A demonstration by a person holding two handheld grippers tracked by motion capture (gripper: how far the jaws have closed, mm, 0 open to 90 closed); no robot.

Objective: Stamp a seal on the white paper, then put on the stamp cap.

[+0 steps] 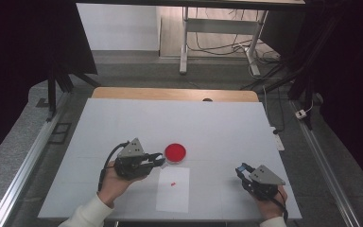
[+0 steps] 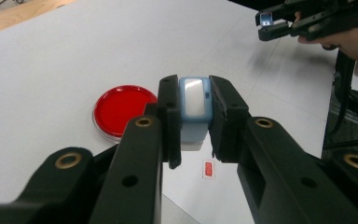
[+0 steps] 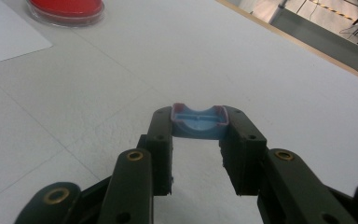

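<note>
White covering is lying over the table, and a strip of bare wood is showing at the far edge. Much open surface is staying free beyond the red dish and between the two hands.

One red round dish is sitting near the middle. Just in front of it, one white paper sheet is lying flat, reaching close to the near edge. On the sheet one small red label is lying; its writing is too small to read.

Left gripper is standing just beside the dish, and its jaws are clamping one pale blue block with a white face, held above the sheet. Right gripper is well apart, near the right front corner, and its jaws are pinching one small blue cap-like piece at the tips, above bare table.
</note>
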